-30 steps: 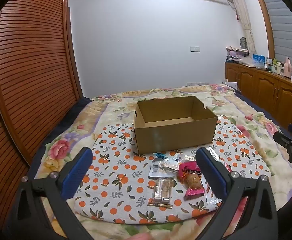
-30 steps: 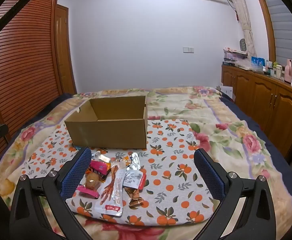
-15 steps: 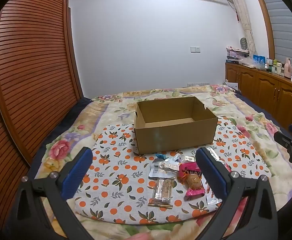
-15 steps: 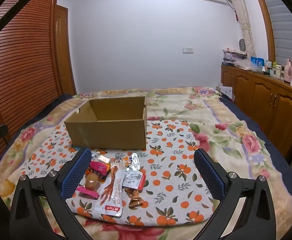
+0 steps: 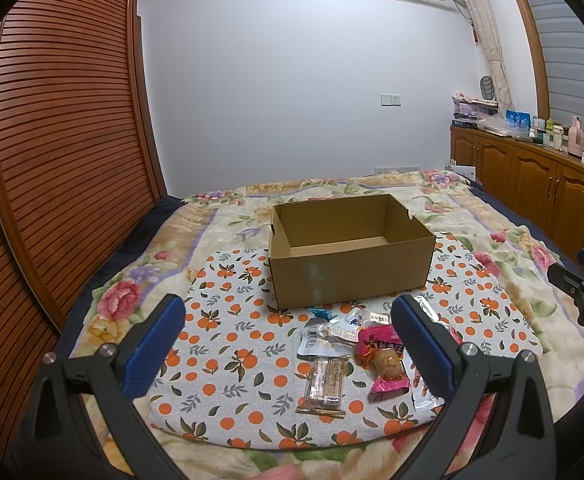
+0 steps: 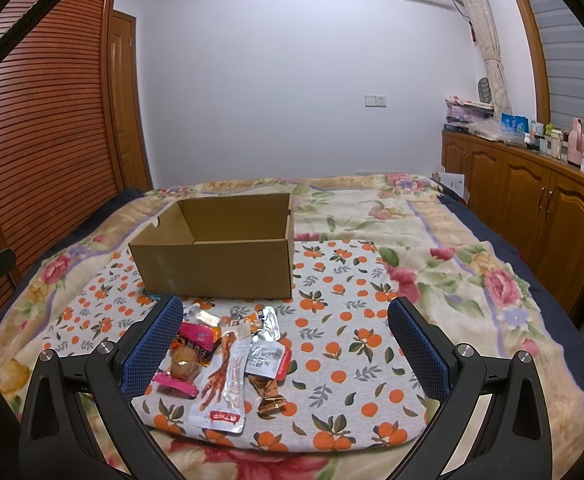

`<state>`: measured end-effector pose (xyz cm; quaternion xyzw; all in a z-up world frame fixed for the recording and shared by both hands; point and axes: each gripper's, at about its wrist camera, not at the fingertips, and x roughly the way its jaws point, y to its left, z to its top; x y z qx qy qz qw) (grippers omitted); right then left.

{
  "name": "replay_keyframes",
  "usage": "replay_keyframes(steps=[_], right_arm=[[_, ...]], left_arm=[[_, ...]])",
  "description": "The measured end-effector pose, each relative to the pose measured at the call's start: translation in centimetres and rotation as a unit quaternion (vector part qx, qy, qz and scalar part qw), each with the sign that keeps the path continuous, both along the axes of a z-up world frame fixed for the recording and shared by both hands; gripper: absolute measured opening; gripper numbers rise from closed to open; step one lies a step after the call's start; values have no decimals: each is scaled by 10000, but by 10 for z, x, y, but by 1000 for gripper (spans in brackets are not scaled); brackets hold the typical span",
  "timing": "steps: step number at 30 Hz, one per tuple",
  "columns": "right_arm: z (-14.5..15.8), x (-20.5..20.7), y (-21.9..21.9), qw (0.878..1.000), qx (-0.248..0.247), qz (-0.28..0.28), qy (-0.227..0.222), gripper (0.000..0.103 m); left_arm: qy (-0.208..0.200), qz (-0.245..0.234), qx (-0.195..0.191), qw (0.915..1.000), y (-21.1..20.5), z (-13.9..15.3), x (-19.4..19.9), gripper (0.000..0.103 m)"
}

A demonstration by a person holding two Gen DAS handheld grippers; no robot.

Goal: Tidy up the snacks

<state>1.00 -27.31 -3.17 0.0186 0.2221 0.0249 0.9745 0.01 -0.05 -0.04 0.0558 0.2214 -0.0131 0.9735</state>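
Partly hiding the snack packets [image 5: 356, 344] at 5 o'clock behind the left gripper [image 5: 288, 344], spread wide, gripping nothing; cardboard box [image 5: 348, 280] sitting centre on orange-print cloth [image 5: 228, 344]. Then hovering the right gripper [image 6: 284, 344], equally wide and empty, over floral bedspread [image 6: 452, 264], packets [image 6: 232, 360] at 7 o'clock, labels blurring, cabinets [image 6: 532, 200] lining 3 o'clock.
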Motion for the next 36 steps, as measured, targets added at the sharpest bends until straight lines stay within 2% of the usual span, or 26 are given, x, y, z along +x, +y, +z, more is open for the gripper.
replay_keyframes(steps=[36], right_arm=[[0, 0, 0, 10000, 9, -2, -4, 103]], left_arm=[[-11, 0, 1, 10000, 2, 4, 5, 103]])
